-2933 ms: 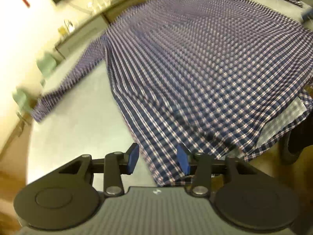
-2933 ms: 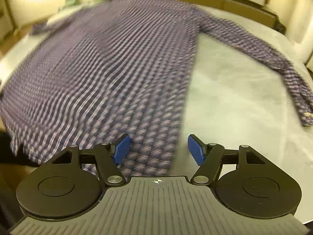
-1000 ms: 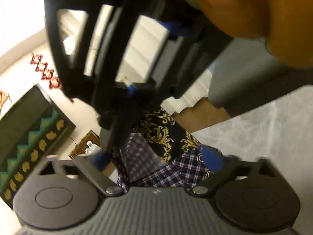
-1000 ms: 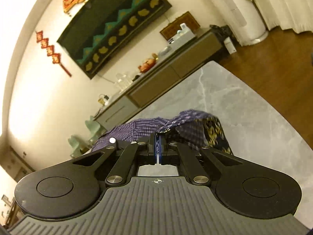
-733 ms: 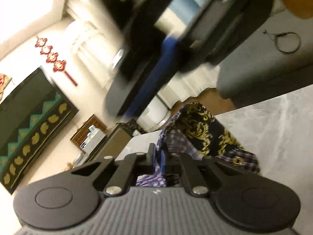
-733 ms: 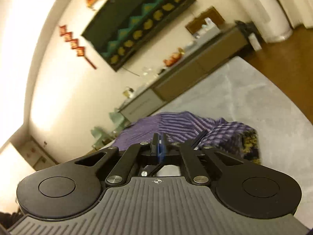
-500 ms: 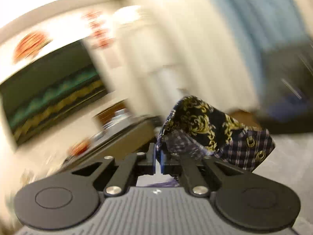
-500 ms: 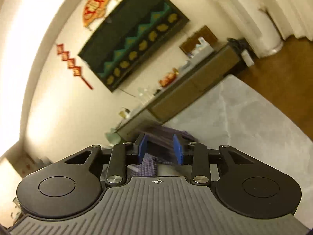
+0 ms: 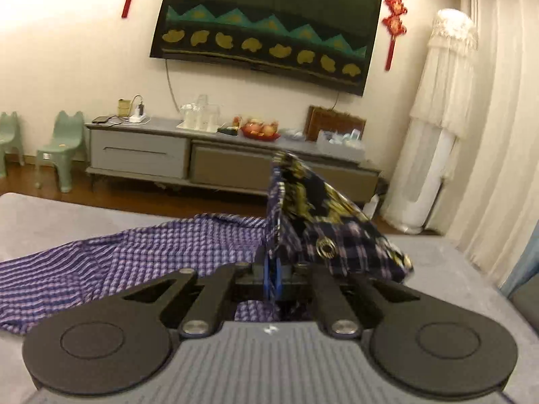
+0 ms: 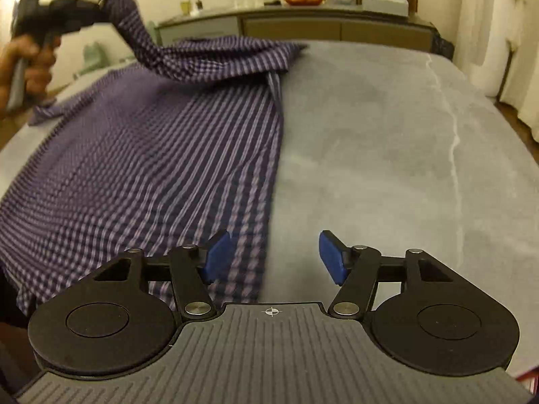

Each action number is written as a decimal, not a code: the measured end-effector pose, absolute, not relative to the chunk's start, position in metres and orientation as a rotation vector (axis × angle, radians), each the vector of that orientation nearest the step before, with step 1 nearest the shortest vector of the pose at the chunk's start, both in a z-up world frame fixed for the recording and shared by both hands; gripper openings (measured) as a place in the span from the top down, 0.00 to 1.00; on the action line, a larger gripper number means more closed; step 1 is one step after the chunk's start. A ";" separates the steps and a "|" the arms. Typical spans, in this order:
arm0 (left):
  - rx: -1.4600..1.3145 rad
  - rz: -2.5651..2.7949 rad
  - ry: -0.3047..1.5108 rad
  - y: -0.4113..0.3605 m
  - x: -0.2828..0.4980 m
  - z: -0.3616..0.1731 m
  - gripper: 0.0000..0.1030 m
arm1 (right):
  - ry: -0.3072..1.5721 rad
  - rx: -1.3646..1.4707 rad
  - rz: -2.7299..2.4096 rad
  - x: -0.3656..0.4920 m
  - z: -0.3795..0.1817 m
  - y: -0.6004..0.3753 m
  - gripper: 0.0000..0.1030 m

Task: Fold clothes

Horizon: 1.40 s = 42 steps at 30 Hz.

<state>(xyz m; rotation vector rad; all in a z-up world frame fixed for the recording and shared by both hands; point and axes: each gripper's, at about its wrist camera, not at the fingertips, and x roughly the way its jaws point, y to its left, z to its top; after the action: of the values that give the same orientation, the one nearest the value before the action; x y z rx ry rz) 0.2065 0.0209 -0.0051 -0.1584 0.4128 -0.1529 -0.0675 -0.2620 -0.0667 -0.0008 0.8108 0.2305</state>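
On the grey table [image 10: 387, 128], a purple checked shirt [image 10: 161, 155] covers the left half, its straight side edge running down the table's middle. At the table's far left, the left gripper [image 10: 101, 3], held in the person's hand [image 10: 30, 57], lifts a sleeve [image 10: 134, 30] clear of the table; the left wrist view shows this gripper [image 9: 271, 277] with its blue pads pressed together on the cuff [image 9: 323, 222], whose black-and-gold lining and a button face the camera. Right of that, near the table's front edge, the right gripper [image 10: 274, 257] hovers with its jaws wide apart, holding nothing, its left pad [image 10: 217, 256] over the shirt's side edge and its right pad over bare table.
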 end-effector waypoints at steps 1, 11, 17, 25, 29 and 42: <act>-0.173 -0.161 0.389 0.023 0.212 0.003 0.96 | 0.813 -0.009 0.218 -0.073 -0.070 -0.256 0.49; -0.289 -0.042 0.260 0.109 0.202 0.057 0.96 | 0.600 -0.196 0.214 -0.135 -0.041 -0.180 1.00; -0.293 -0.034 0.321 0.134 0.216 0.046 0.96 | 0.637 -0.233 0.245 -0.142 -0.055 -0.142 1.00; -0.453 -0.103 0.212 0.163 0.201 0.018 0.96 | 0.664 -0.333 0.195 -0.143 -0.047 -0.134 0.81; -0.412 -0.162 0.223 0.160 0.214 0.021 0.96 | 0.665 -0.411 0.088 -0.156 -0.054 -0.151 0.37; -0.414 -0.312 0.141 0.112 0.241 0.070 0.96 | 0.801 -0.235 -0.004 -0.149 -0.059 -0.188 0.99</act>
<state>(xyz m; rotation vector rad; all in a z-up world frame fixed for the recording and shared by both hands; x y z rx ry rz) 0.2411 0.1123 0.0699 -0.4137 0.1409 -0.3117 -0.1486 -0.1883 -0.0587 -0.2354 0.8013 -0.0039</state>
